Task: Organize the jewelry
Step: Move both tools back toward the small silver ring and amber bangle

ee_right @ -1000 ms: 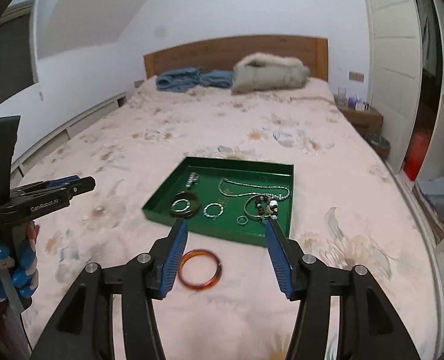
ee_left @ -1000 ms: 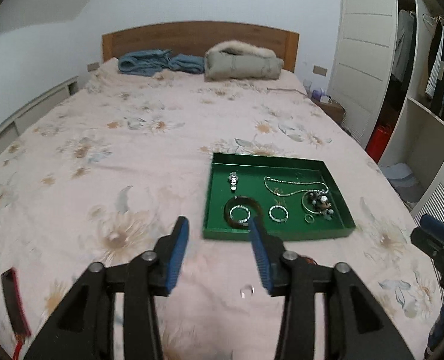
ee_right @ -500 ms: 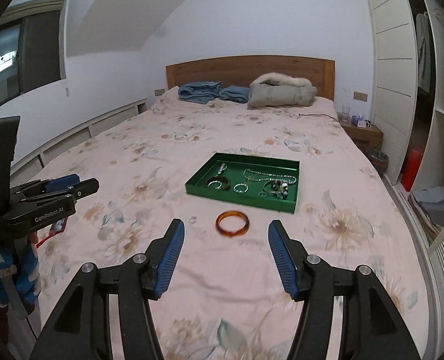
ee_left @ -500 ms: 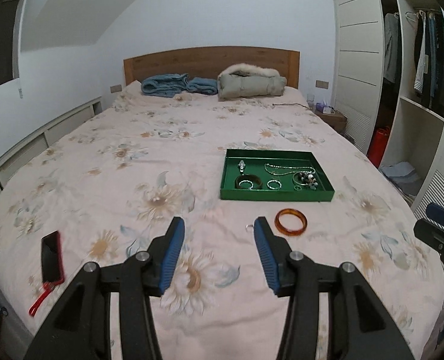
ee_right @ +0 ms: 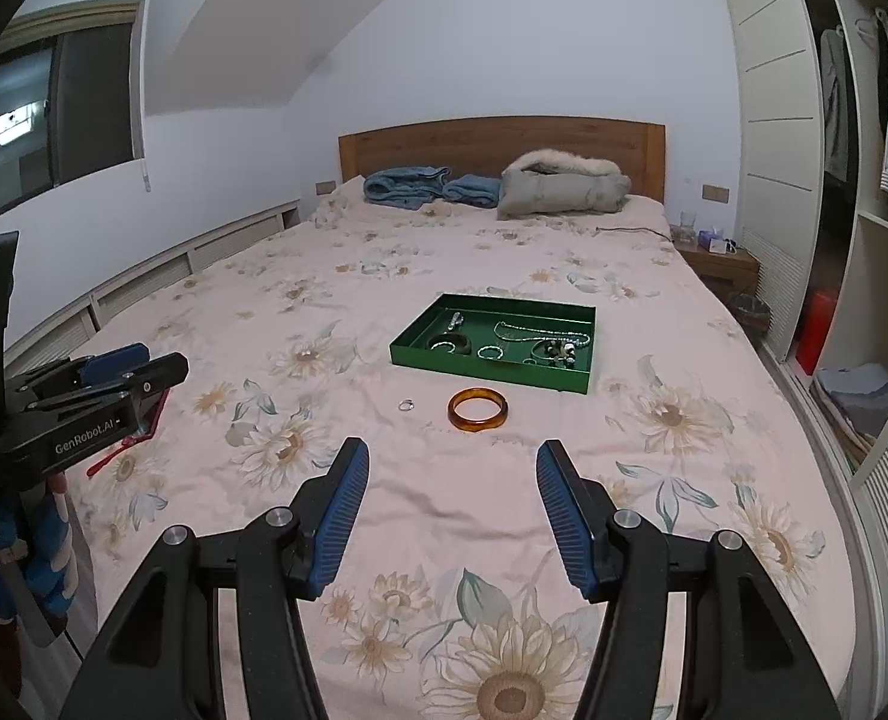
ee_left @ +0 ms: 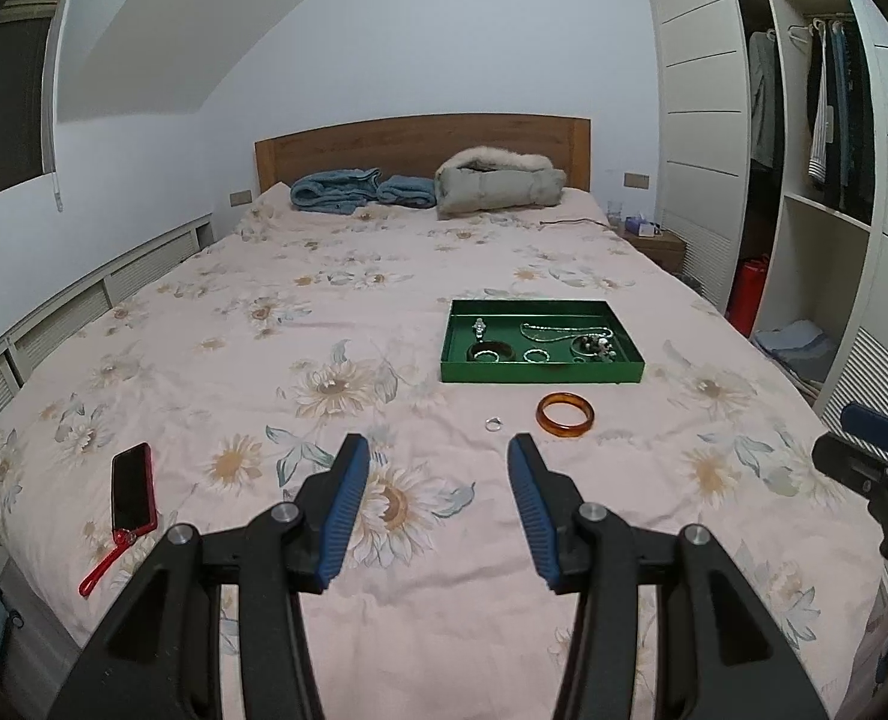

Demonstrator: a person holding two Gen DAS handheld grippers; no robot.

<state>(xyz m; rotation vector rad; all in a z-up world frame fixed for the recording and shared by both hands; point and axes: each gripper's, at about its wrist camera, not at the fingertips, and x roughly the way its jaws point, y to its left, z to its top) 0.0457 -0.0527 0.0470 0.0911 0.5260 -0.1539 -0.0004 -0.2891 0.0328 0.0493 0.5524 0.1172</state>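
A green tray [ee_left: 540,372] [ee_right: 483,365] lies on the floral bed and holds a necklace [ee_left: 555,331], bangles, rings and a beaded bracelet [ee_left: 595,346]. In front of it on the sheet lie an amber bangle [ee_left: 564,415] [ee_right: 478,410] and a small silver ring [ee_left: 493,423] [ee_right: 407,404]. My left gripper [ee_left: 435,507] is open and empty, well short of the ring. My right gripper [ee_right: 450,510] is open and empty, short of the bangle.
A phone [ee_left: 132,487] in a red case with a red strap lies near the bed's left edge. Folded blue cloth [ee_left: 360,189] and a grey coat [ee_left: 498,180] lie by the headboard. A wardrobe [ee_left: 804,180] stands to the right.
Both grippers have pulled back and up from the tray, which now looks much farther off. The bangle and ring lie still. Both stay open.
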